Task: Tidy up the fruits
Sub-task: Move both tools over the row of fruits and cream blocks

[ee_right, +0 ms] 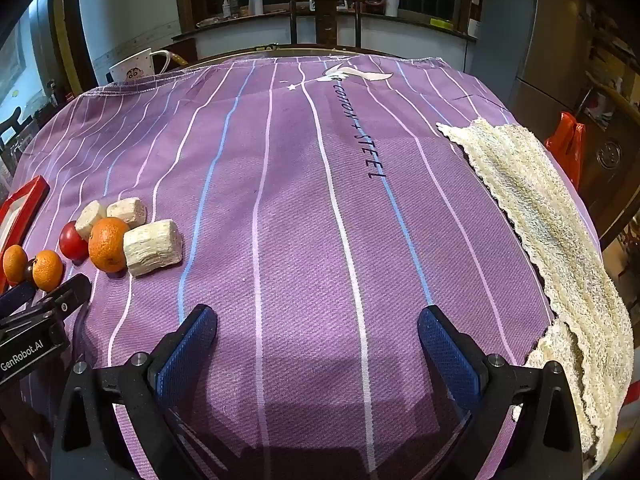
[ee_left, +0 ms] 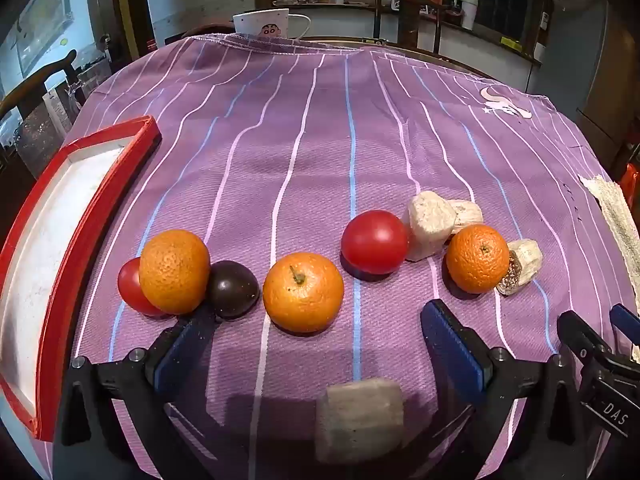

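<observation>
Left gripper [ee_left: 320,344]: blue-padded fingers spread wide, nothing between them; a grey-white block [ee_left: 360,418] lies on the cloth close under the camera, between the finger bases but not touched by the pads.
Right gripper [ee_right: 318,344]: fingers parted wide over bare cloth, holding nothing.
Gripper markings: "GenRobot.AI" reads on the left unit's body as seen from the right wrist view; "DAS" reads on the right unit's body at the edge of the left wrist view.
Tablecloth [ee_right: 304,208]: purple with white and blue stripes; printed "COTTON + STEEL" beside a white bird-like emblem and a small star.
Fruit row, left end: orange [ee_left: 174,271] resting against a red tomato [ee_left: 132,286] on one side and a dark round fruit [ee_left: 232,289] on the other.
Fruit row, middle: second orange [ee_left: 303,292], stem up, standing apart just ahead of the left gripper.
Fruit row, right: second tomato [ee_left: 374,241] touching a pale fibrous chunk [ee_left: 429,224]; third orange [ee_left: 477,258] between two more such chunks.
Tray [ee_left: 60,248]: red rim, white floor, at the left table edge, near the left-end fruit.
Towel [ee_right: 552,240]: cream, nubby, draped along the right table edge.
Mug [ee_left: 266,23]: white, cartoon face printed on it, at the far edge; no legible text.
</observation>
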The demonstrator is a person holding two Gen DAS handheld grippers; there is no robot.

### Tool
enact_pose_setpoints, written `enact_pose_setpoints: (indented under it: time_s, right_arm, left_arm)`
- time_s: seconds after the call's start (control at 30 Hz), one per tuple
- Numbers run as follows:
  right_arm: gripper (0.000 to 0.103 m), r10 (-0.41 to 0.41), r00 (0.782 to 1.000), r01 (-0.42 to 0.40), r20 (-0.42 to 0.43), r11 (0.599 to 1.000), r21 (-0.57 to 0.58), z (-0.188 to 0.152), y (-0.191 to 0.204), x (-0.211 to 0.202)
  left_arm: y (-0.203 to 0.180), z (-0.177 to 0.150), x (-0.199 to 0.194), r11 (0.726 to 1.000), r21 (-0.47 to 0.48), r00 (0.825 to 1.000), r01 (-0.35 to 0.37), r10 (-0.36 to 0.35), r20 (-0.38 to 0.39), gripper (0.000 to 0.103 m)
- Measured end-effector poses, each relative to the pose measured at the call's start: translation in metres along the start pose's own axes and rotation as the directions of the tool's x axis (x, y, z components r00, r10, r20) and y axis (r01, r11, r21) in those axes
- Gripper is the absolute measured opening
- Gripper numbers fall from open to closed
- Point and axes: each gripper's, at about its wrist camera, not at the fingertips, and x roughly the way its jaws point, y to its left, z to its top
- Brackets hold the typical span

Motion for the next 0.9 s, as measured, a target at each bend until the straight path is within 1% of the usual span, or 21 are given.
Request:
enact_pose_setpoints:
  time_s: [0.37, 0.57, 0.6, 0.73, 0.8, 0.9]
  right_arm:
    - [0.103, 0.0, 1.0, 0.0, 0.001, 1.0, 0.001, 0.0, 0.0, 0.0]
    - [0.103, 0.001, 1.0, -0.001, 0.001, 1.0, 0.005, 0.001, 0.0, 0.0]
    - [0.103, -0.001, 1.0, 0.001, 0.001, 1.0, 0.008, 0.0, 0.0, 0.001]
    - [0.103, 0.002, 1.0, -0.002, -0.001, 1.0, 0.007, 0.0, 0.004, 0.001]
    - [0.103, 0.003, 1.0, -0.003, -0.011, 1.0, 0.008, 0.001, 0.0, 0.0]
    - [0.103, 0.015, 0.999, -0.015, -0.032, 1.0, 0.002, 0.004, -0.001, 0.002]
  left_arm:
    - [0.0, 0.0, 0.0, 1.0, -0.002, 1.0, -0.002, 0.002, 0.0, 0.103]
    - [-0.007, -0.002, -0.002, 0.996, -0.073, 0.998, -0.058, 0.058, -0.002, 0.103]
    - [-0.008, 0.0, 0.0, 0.995, -0.079, 0.998, -0.062, 0.062, -0.003, 0.103]
    - [-0.012, -0.009, -0.006, 0.991, -0.106, 0.997, -0.08, 0.08, -0.008, 0.103]
    - [-0.01, -0.015, -0.011, 0.992, -0.099, 0.997, -0.074, 0.074, -0.011, 0.103]
    - [-0.009, -0.012, -0.01, 0.995, -0.082, 0.998, -0.059, 0.055, -0.044, 0.103]
